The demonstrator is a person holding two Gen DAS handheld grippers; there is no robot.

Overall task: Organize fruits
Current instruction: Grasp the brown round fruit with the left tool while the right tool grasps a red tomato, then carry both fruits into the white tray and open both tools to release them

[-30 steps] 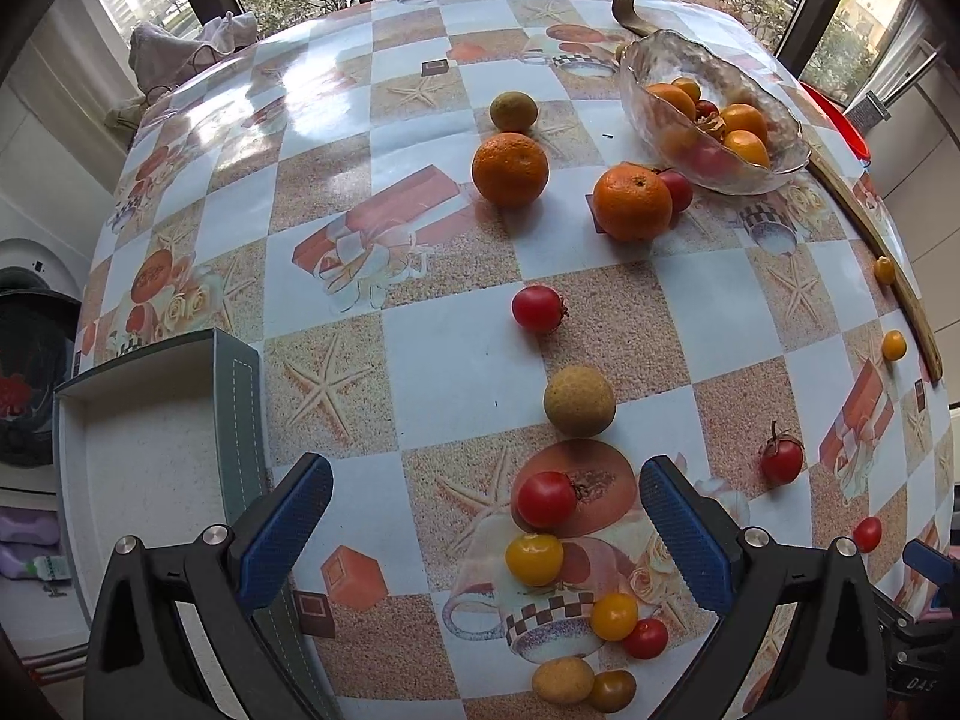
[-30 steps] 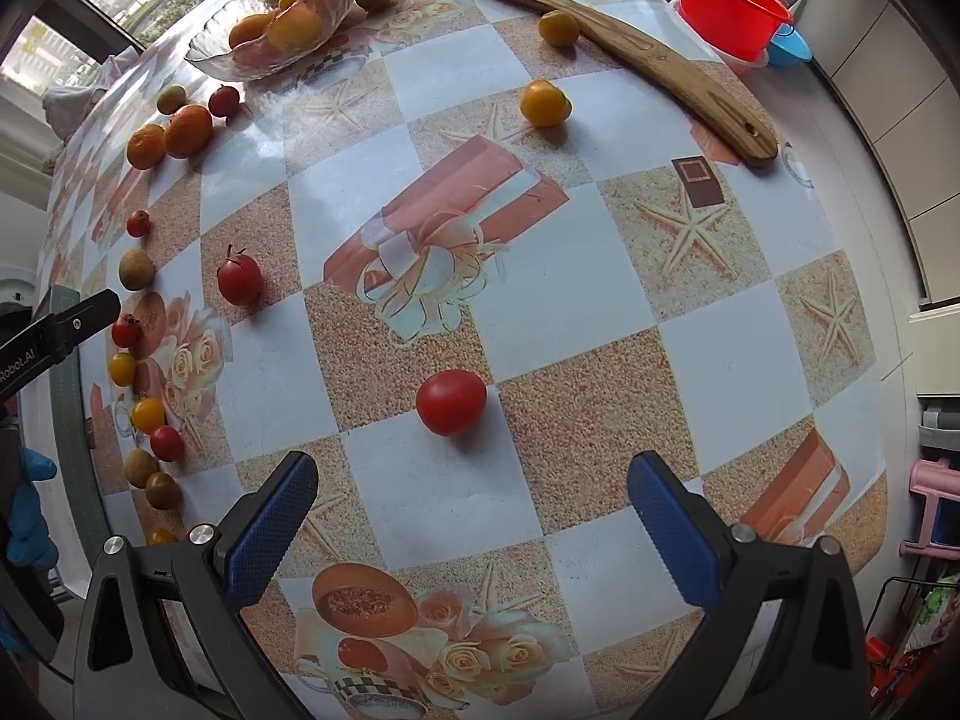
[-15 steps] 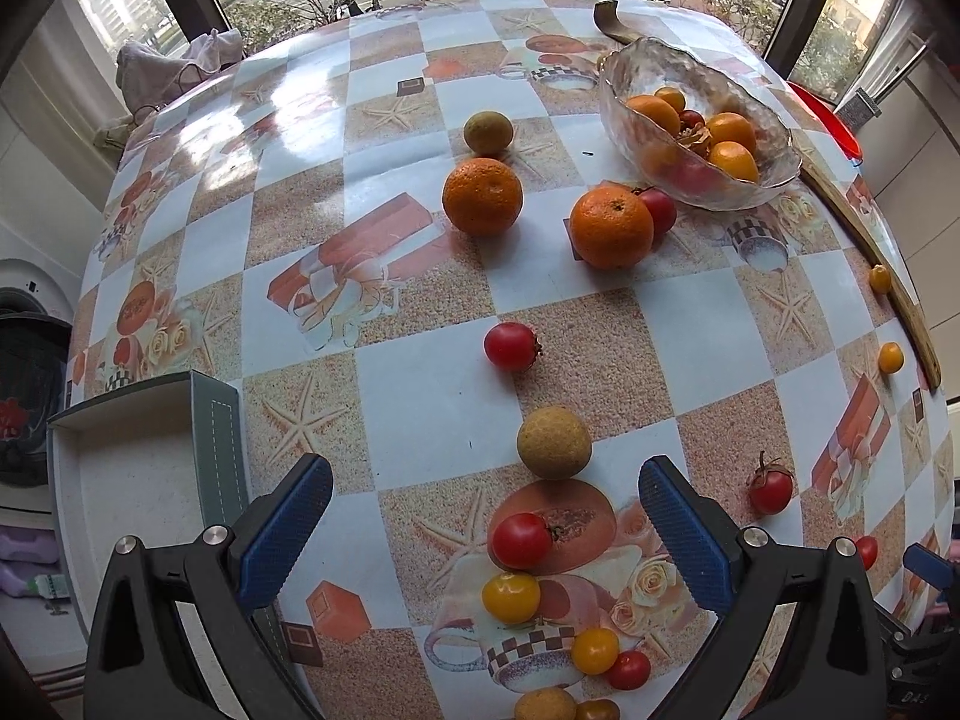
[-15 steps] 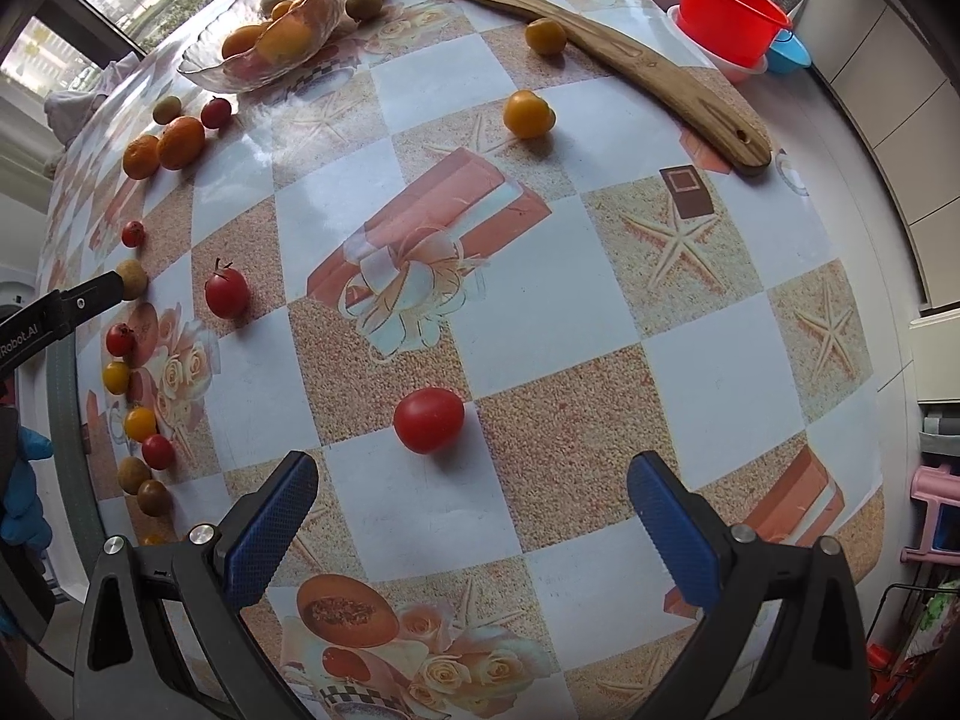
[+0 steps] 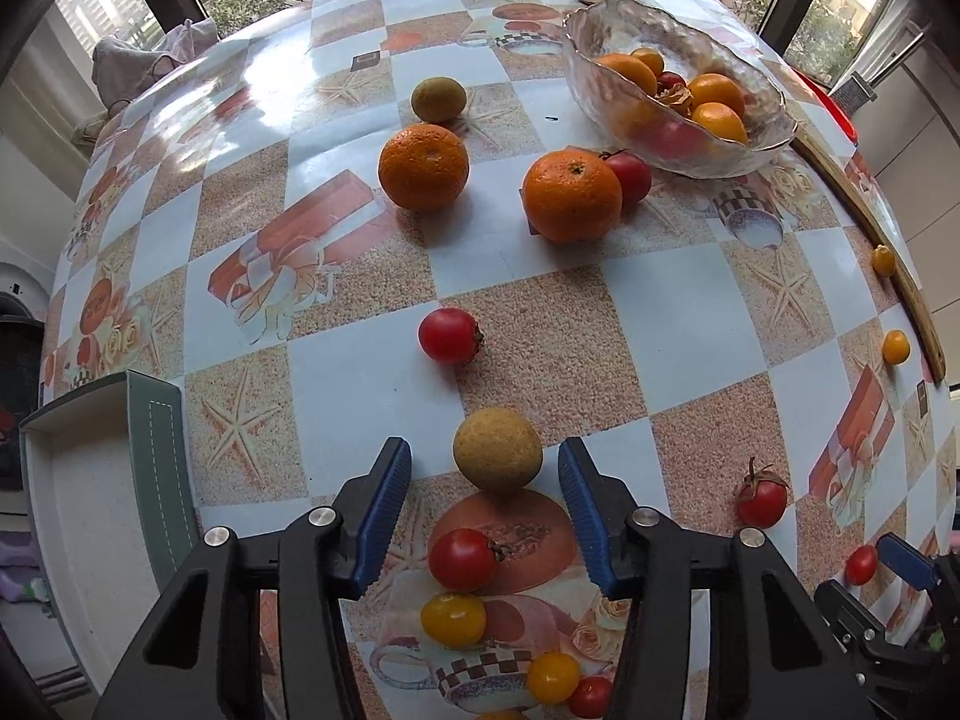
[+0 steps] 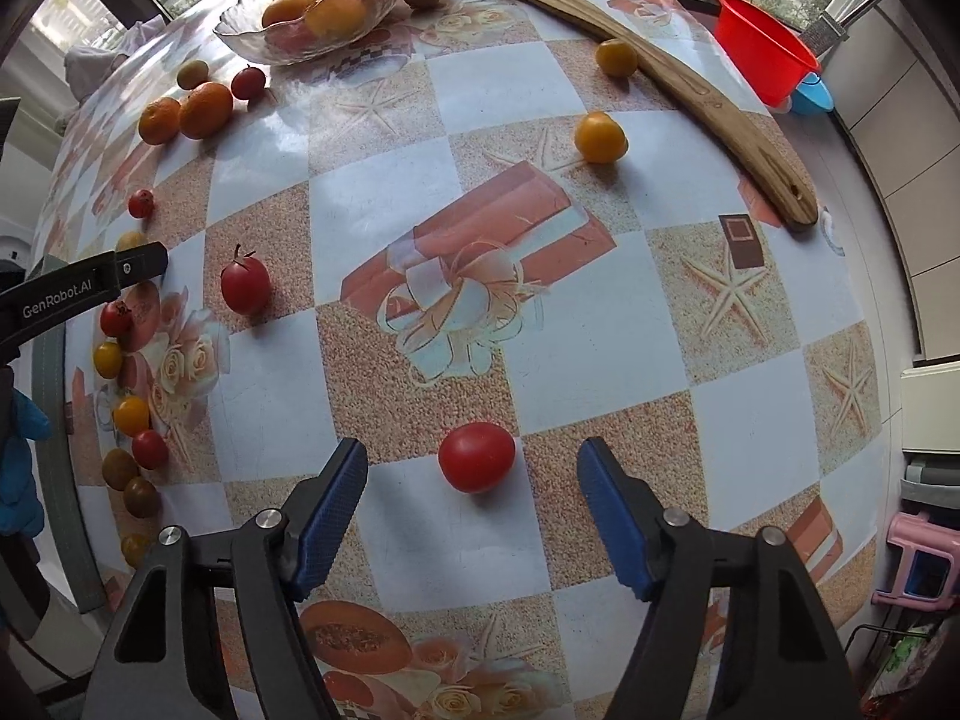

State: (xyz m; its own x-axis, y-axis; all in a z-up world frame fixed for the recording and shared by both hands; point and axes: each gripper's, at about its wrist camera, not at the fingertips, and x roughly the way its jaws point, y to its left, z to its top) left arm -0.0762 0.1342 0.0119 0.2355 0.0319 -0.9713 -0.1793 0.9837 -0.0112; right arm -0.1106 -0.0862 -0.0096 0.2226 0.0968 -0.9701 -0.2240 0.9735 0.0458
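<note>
In the left wrist view my left gripper (image 5: 483, 468) points down at the table, and a tan round fruit (image 5: 497, 457) sits between its blue fingertips. Its jaws are closing, with a small gap still showing on each side of the fruit. In the right wrist view my right gripper (image 6: 473, 468) straddles a red tomato (image 6: 477, 456). Its jaws are closing too, and both pads stand well clear of the tomato. A glass bowl (image 5: 600, 60) at the far right holds oranges and red fruit. Two oranges (image 5: 423, 167) (image 5: 571, 195) lie in front of it.
A white tray with a green edge (image 5: 153, 462) lies at the table's left side. Several small red and yellow tomatoes (image 5: 462, 558) cluster under the left gripper. A curved wooden board (image 6: 690, 90), a red basin (image 6: 762, 54) and two yellow fruits (image 6: 600, 137) lie at the far right.
Both grippers' jaws have narrowed from wide open. The left gripper moved forward until the tan fruit sat between its tips. The red tomato now sits between the right gripper's tips.
</note>
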